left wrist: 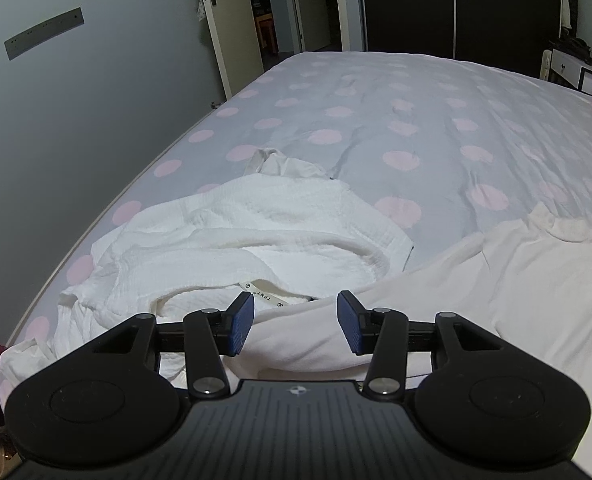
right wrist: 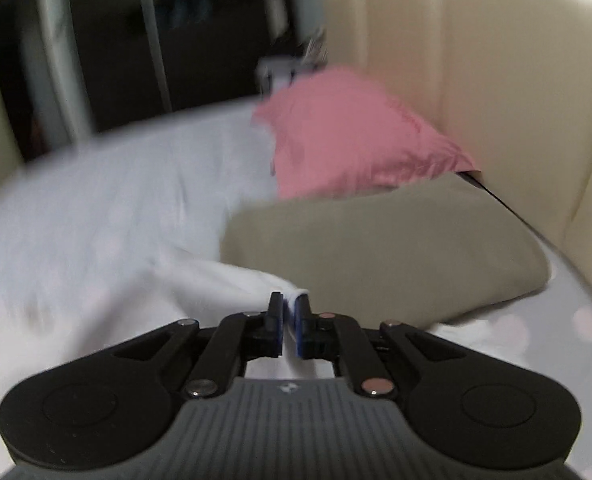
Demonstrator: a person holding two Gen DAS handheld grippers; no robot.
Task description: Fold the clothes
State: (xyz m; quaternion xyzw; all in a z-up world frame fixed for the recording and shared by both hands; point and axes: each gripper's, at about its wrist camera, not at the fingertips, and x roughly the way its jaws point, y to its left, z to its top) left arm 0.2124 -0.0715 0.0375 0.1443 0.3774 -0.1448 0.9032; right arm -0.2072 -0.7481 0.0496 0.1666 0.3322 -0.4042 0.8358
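Right wrist view: your right claw (right wrist: 289,322) pinches the smooth white garment (right wrist: 223,280) by a thin edge, could slip. Left claw (left wrist: 295,322) gapes wide over its fold (left wrist: 316,344) on bed (left wrist: 336,128), near textured top (left wrist: 255,232); may snag both.

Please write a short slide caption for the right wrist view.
Right gripper shut on a white garment, with a beige pillow and pink pillow beyond.

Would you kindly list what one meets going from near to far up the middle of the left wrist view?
Left gripper with jaws apart → smooth white garment → crumpled white textured garment with its neck label → grey bedspread with pink dots → open doorway.
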